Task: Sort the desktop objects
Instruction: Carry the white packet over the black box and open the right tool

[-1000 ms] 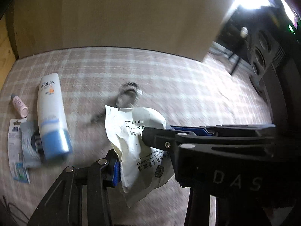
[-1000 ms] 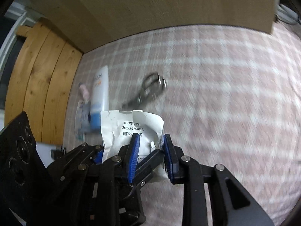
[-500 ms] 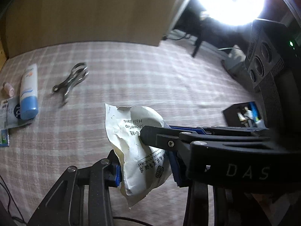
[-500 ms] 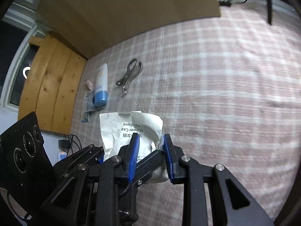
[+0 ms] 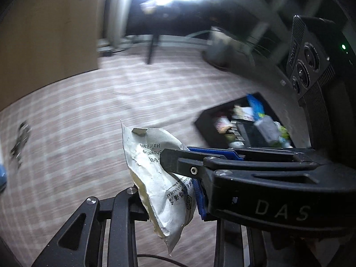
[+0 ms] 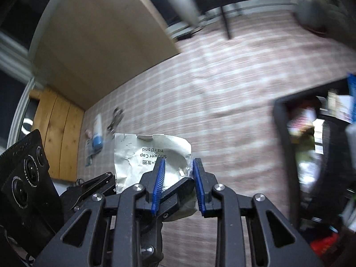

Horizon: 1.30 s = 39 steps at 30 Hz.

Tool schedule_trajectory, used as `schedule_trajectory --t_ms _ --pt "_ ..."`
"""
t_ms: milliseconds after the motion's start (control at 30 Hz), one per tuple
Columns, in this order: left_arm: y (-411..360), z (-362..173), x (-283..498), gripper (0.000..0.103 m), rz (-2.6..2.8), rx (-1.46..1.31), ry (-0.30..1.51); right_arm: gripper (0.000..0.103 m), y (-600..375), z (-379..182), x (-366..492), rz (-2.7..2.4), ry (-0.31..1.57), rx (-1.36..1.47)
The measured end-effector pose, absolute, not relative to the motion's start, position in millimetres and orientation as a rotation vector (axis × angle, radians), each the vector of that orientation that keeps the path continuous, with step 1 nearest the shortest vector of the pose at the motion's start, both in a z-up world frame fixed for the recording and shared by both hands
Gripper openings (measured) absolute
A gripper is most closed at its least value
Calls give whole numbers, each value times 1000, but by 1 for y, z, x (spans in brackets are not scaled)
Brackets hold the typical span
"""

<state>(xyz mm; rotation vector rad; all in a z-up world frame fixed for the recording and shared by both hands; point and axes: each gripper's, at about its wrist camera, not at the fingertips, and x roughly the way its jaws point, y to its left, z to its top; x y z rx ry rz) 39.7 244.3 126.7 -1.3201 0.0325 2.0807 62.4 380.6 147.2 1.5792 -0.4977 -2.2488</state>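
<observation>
While my left claw (image 5: 164, 198) closes on the lower half of the crumpled white paper shower-cap packet (image 5: 155, 178), my right claw (image 6: 178, 171) clenches its side, aloft over the pink checked surface (image 5: 89, 122). It looks feather-light, soft and tearable, so I pinch its flat edges gently. The black bin (image 5: 204, 122) waits beyond.

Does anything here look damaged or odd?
Yes: the white shower cap packet held up between both sets of fingers is crumpled, and its top edge is torn with a ragged notch. Everything else is too blurred to judge.
</observation>
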Motion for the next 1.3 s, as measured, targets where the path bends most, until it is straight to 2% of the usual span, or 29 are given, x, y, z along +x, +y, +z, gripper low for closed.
schedule_trajectory --t_ms 467,833,867,900,967,1100,1300 --pt "403 144 94 28 1794 -1225 174 26 540 171 114 -2522 -665 1607" --pt "460 146 127 24 1698 -1211 240 26 595 178 142 -2595 -702 1628" --pt "464 144 128 27 1697 -1222 250 26 598 178 143 -2598 -702 1635" --pt "465 143 128 40 1704 -1232 258 26 602 178 145 -2612 -711 1638" --pt "465 140 123 56 1737 -1265 246 28 611 179 147 -2634 -744 1644" --pt "455 142 115 56 1764 -1283 212 35 621 183 148 -2641 -776 1635" --pt "436 149 107 56 1812 -1283 182 38 608 187 144 -2622 -736 1611"
